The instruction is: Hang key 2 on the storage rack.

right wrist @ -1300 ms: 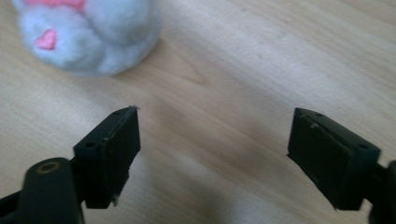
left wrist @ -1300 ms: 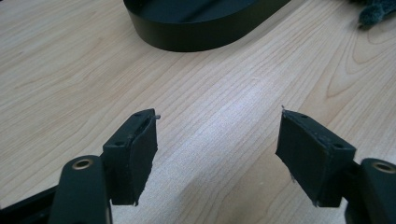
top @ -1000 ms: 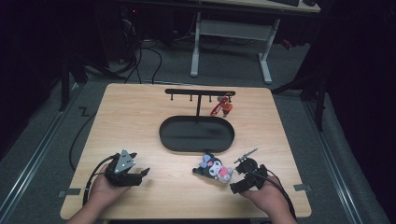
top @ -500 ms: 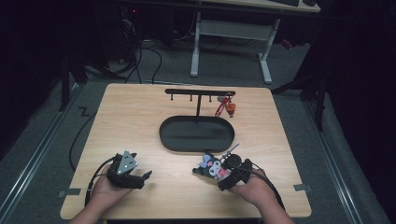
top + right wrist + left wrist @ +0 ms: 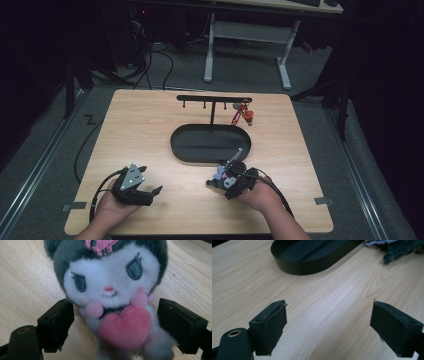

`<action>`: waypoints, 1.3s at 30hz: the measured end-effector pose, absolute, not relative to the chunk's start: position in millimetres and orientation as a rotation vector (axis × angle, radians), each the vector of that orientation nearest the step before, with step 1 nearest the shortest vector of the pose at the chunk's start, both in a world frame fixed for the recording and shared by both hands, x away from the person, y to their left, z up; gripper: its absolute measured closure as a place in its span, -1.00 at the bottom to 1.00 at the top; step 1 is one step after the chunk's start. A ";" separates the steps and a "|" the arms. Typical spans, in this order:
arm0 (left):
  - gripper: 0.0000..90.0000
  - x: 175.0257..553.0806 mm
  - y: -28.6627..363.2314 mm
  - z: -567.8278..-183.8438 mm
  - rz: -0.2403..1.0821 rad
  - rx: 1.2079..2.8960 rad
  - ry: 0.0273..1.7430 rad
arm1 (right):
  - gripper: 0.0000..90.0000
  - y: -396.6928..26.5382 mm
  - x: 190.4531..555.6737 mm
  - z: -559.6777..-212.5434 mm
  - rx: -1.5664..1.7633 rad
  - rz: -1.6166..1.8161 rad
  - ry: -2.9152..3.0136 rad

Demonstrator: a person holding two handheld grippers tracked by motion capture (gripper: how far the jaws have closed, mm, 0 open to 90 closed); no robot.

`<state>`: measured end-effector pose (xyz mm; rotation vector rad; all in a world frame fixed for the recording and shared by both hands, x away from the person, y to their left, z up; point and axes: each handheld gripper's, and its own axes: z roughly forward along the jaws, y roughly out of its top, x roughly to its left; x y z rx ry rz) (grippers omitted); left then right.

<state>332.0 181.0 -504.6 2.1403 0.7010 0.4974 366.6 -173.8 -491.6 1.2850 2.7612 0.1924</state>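
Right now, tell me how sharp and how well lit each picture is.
High view: the wooden table is lit, the floor around it nearly black. Left gripper view: even light, black oval tray sharp. Right gripper view: plush doll close, its pink heart and lower body blurred.

A black oval tray [image 5: 200, 150] is set mid-counter [image 5: 140, 125]. Just behind it, a black T-shaped rack [image 5: 214, 99] is stood upright; a red keychain [image 5: 242, 115] is hung from its right end. A white-legged desk [image 5: 245, 32] is seen beyond, on the floor.
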 end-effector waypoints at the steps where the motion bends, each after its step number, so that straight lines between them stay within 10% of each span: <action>1: -0.68 332.3 181.8 -506.1 0.497 2.147 0.708 | -0.63 -171.9 365.9 -491.5 1.325 0.181 2.752; 13: -0.67 334.4 183.2 -507.1 0.515 2.156 0.712 | -0.02 -165.1 360.4 -490.4 1.256 0.192 2.755; 39: -0.66 340.9 178.0 -509.0 0.527 2.154 0.708 | 0.05 -187.3 357.3 -442.0 1.435 0.290 2.727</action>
